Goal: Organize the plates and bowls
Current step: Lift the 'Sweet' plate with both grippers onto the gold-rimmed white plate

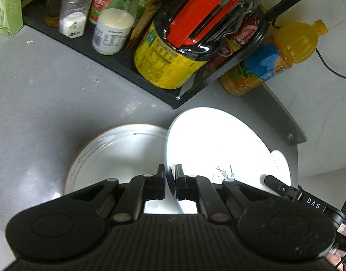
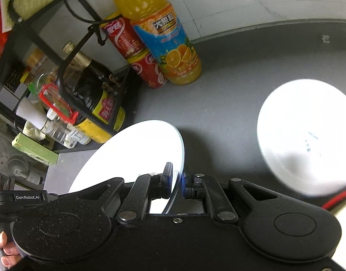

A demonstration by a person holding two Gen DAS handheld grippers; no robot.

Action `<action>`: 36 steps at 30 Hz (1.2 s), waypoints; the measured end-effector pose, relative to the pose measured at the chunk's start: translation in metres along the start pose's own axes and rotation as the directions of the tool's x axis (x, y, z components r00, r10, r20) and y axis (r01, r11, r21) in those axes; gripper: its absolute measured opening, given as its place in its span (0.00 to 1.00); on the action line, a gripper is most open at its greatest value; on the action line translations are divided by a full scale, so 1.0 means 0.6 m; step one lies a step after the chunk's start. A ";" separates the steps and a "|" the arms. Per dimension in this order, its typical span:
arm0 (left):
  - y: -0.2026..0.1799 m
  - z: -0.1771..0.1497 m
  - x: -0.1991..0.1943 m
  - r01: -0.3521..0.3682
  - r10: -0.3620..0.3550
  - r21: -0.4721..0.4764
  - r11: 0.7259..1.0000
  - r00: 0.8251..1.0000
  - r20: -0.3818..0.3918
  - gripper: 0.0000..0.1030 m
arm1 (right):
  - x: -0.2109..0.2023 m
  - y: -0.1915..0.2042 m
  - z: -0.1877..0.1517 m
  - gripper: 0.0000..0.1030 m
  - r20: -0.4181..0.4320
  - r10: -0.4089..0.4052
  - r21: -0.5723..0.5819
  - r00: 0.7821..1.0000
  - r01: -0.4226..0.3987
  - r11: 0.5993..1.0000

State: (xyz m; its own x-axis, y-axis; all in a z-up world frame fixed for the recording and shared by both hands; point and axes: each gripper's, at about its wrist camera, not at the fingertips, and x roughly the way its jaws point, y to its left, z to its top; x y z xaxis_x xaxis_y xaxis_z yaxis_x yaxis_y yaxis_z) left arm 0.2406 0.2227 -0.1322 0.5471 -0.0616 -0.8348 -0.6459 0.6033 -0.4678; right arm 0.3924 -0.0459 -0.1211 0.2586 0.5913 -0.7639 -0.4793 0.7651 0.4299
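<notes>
Left wrist view: my left hand-held gripper pinches the rim of a white plate, tilted above another plate on the grey worktop. My right hand-held gripper pinches the same plate's opposite rim. Third plate lies near the worktop's right edge.

My left claw is clamped on a white plate's rim; my right claw pinches the same plate's opposite rim, fingers nearly closed.
</notes>
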 end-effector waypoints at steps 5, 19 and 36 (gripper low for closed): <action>0.023 -0.011 -0.013 0.006 -0.006 0.014 1.000 1.000 -0.015 0.05 | -0.009 0.020 -0.035 0.08 0.010 -0.010 0.000 1.000 0.010 1.000; 0.072 -0.035 -0.018 -0.011 0.013 0.033 0.999 0.999 -0.038 0.06 | -0.010 0.051 -0.085 0.08 0.015 -0.040 -0.029 0.999 0.041 0.999; 0.104 -0.049 -0.005 -0.082 0.085 0.047 0.996 0.995 -0.057 0.09 | 0.012 0.075 -0.124 0.07 -0.003 -0.089 -0.072 0.996 0.089 0.993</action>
State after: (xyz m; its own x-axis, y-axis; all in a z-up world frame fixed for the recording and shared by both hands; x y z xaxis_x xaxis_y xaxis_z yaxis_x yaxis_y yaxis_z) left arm 0.1829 0.2370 -0.1677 0.4589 -0.0554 -0.8868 -0.6631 0.6429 -0.3833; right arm 0.3105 -0.0260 -0.1431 0.2980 0.5200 -0.8005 -0.5140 0.7941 0.3245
